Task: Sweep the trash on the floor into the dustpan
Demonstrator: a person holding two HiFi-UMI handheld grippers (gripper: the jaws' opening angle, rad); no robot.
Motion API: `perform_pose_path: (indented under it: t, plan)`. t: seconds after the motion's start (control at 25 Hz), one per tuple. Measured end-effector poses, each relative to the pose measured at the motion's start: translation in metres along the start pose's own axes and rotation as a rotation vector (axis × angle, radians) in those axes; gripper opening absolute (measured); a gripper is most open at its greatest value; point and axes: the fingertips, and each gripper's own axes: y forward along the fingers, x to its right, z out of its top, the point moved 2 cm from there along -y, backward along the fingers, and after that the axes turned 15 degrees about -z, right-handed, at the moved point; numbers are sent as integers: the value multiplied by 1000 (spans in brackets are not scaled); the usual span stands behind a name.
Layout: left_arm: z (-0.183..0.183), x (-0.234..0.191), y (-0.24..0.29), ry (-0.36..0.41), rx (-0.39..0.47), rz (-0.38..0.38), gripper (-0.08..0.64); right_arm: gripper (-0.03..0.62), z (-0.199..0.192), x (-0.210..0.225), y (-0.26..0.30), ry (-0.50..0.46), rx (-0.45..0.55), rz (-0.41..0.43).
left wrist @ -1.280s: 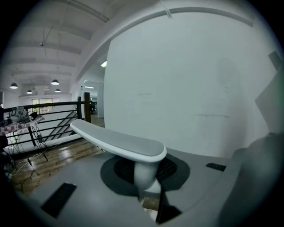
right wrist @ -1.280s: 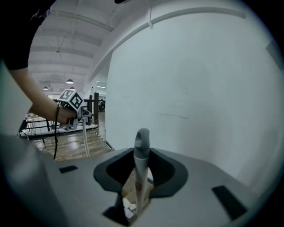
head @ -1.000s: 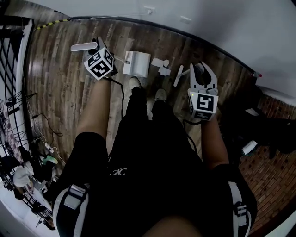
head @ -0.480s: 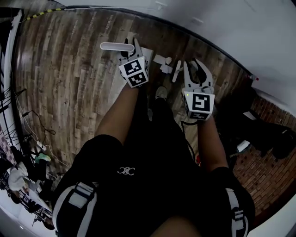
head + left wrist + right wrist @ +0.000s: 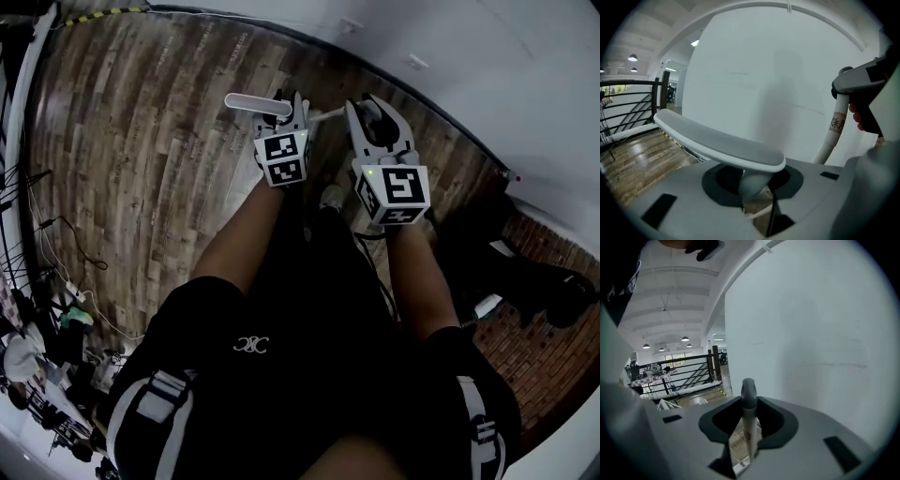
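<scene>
We found both grippers raised side by side above the wooden floor (image 5: 141,159), close to the base of the white wall (image 5: 497,75), with the person's dark-clothed legs (image 5: 309,300) below them in the head view. The left gripper (image 5: 289,112) was clamped on the neck of the dustpan handle (image 5: 717,143): in the left gripper view the narrow grey stem sat pinched between the two jaws, and the long, flat grip bar stretched across above them, running up and to the left. In the head view that bar stuck out to the left of the gripper, while the pan itself was hidden under the gripper, so we could not place it more exactly. The right gripper (image 5: 378,120) was closed on the broom handle (image 5: 749,413), a thin white stick with a grey cap that stood upright between its jaws and carried a paper label lower down. From the left gripper view we saw that same stick rising just beside the left gripper, on its right. The two grippers were near one another but apart. A black railing (image 5: 628,93) stood over the floor at the far left. We could not make out the trash for certain in any view.
</scene>
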Motion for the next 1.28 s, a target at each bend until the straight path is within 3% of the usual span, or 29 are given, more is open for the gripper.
perform_pose_path:
  t: [0.2,0.4,0.68,1.0,1.28]
  plan:
    - [2,-12,-7,24,-58,0,101,109,10,0,-16,-17,-5,-12]
    - [17,-15,-10,35,-102,10,84,109,37,32,-45,11,47,-77]
    - [88,34,-22,135,-76,5,77,109,61,101,-92,47,85,-227]
    - [170,81,-55,197,-31,-10,71,109,64,144,-119,15,137,-287]
    - [202,130,-52,290,-30,-61,71,109,56,184,-128,51,131,-350]
